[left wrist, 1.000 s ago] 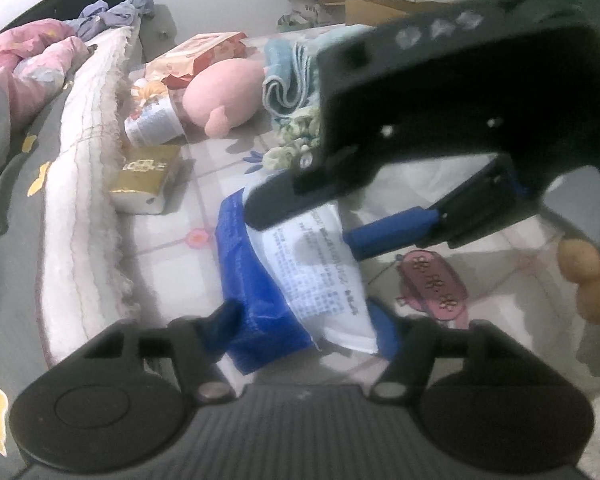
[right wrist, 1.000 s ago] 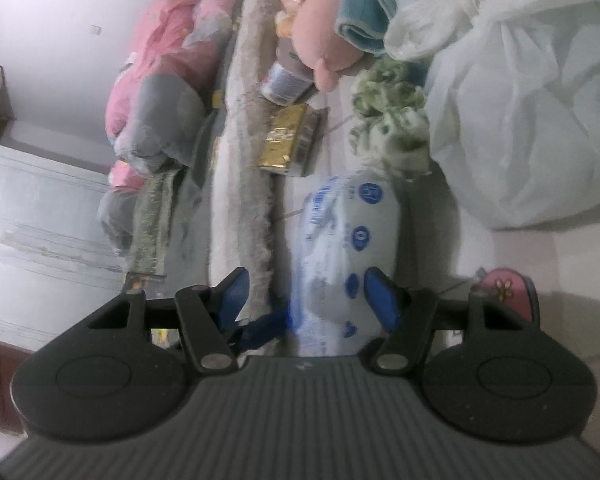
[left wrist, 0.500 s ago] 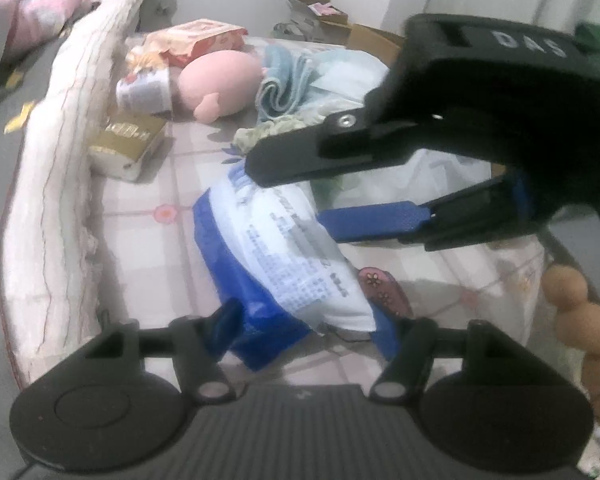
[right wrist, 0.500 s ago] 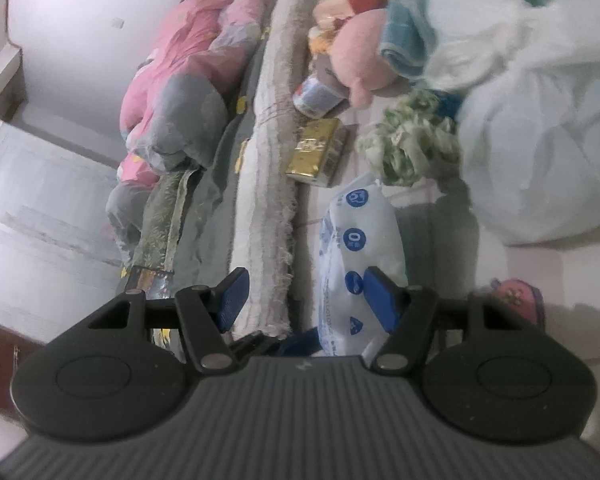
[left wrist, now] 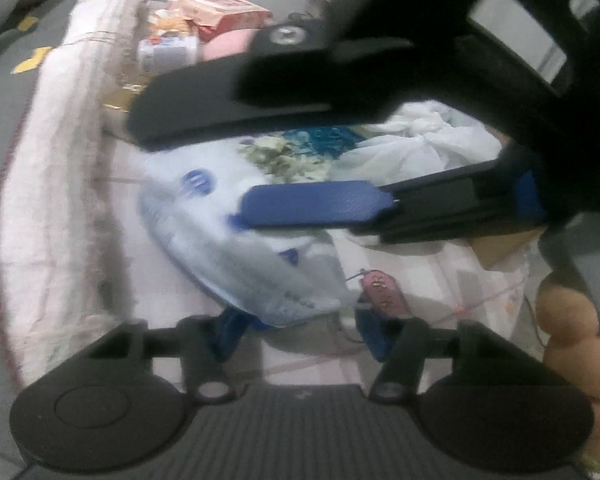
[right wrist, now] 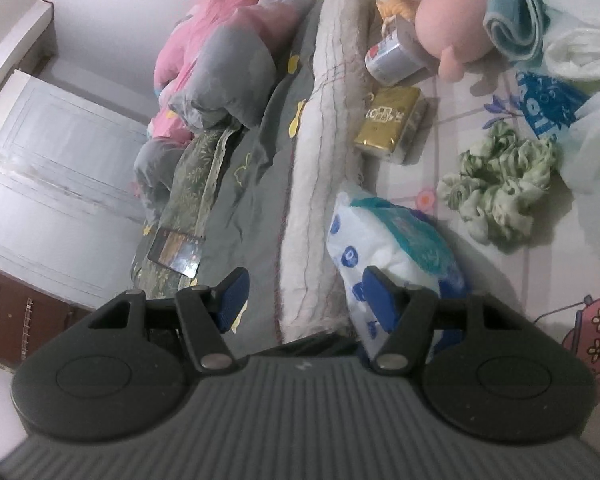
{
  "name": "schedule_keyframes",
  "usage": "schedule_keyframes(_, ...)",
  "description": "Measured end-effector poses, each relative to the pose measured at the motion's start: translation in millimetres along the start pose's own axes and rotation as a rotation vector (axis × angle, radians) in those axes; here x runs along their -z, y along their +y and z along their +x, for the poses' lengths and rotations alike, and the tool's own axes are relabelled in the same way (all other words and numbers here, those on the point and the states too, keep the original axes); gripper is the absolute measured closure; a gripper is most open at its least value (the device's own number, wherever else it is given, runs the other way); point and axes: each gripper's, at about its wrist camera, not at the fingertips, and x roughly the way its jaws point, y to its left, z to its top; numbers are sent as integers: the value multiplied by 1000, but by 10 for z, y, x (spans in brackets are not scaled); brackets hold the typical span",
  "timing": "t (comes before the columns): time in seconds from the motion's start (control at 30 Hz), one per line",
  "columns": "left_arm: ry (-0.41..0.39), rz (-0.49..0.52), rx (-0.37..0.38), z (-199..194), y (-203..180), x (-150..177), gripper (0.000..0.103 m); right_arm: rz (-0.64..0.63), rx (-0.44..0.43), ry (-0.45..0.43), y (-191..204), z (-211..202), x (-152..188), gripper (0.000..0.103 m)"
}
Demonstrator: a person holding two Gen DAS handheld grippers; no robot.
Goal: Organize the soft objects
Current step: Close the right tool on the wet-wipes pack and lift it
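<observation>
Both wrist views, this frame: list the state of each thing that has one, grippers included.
Left gripper: open, tissue pack between its fingers.
Right gripper: open, holding nothing.
Tissue pack: sealed, lying on the bed sheet.
Green scrunchie: lying loose.
Gold packet: closed, flat.
Cup: tipped on its side.

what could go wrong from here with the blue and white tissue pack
The blue and white plastic tissue pack lies by the fluffy white blanket edge, so the open right gripper could snag blanket pile. The left gripper is close beneath; the two could collide. The slick wrapper may slip.
</observation>
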Motion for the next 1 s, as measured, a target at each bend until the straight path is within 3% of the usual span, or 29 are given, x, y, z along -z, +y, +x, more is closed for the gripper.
schedule_keyframes(0.2,-1,74,55,199,-167,-95,43,57,15,2,-135,-78,-37,41)
schedule_keyframes(0.27,6,93,40,198,-196,-89,40,81,3,17,-175,-65,-49,41)
schedule_keyframes(0.33,8,117,26,133,-198,-47,29,100,-14,39,-197,-17,-50,41)
schedule_keyframes(0.43,-4,141,-42,-43,-157,50,23,122,-28,81,-232,104,-25,39)
schedule_keyframes(0.53,1,85,-48,-182,-36,120,22,133,-55,117,-255,163,-14,39)
schedule_keyframes(0.63,-1,26,-45,-257,70,179,22,105,-58,83,-248,60,-82,39)
schedule_keyframes(0.8,2,-53,-6,-265,190,217,25,1,110,-32,-291,-119,-235,39)
schedule_keyframes(1.0,-27,-53,-3,-245,103,129,26,10,209,-21,-565,23,-327,39)
